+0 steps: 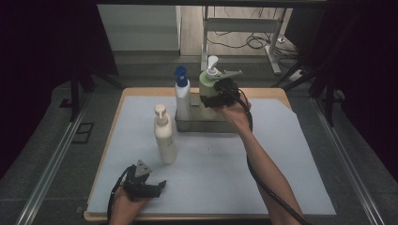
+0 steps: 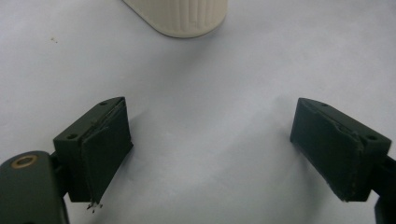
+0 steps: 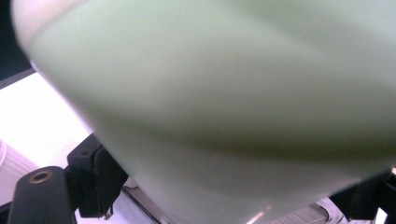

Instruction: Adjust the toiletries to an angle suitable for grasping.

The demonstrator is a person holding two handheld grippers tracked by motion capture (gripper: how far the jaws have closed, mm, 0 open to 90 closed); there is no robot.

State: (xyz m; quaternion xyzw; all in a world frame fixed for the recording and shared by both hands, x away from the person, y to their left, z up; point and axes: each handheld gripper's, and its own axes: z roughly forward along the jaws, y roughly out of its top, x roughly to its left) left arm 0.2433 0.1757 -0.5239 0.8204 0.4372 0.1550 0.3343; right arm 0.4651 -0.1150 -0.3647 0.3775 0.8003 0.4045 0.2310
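Resting near the surface's (image 1: 281,154) front left corner, the left tongs (image 1: 159,186) lie low on the pale sheet with jaws spread wide and nothing between them; in the left gripper view the left tongs (image 2: 210,154) face bare sheet, with the base of the cream pump bottle (image 2: 180,16) just beyond. That cream bottle (image 1: 165,136) stands upright left of centre. Farther back, the right tongs (image 1: 211,99) clasp the green pump bottle (image 1: 206,84) by its body, jaws set wide around it, at the grey tray (image 1: 206,125) near the far edge. A blue-capped white bottle (image 1: 182,96) stands in the tray's left end
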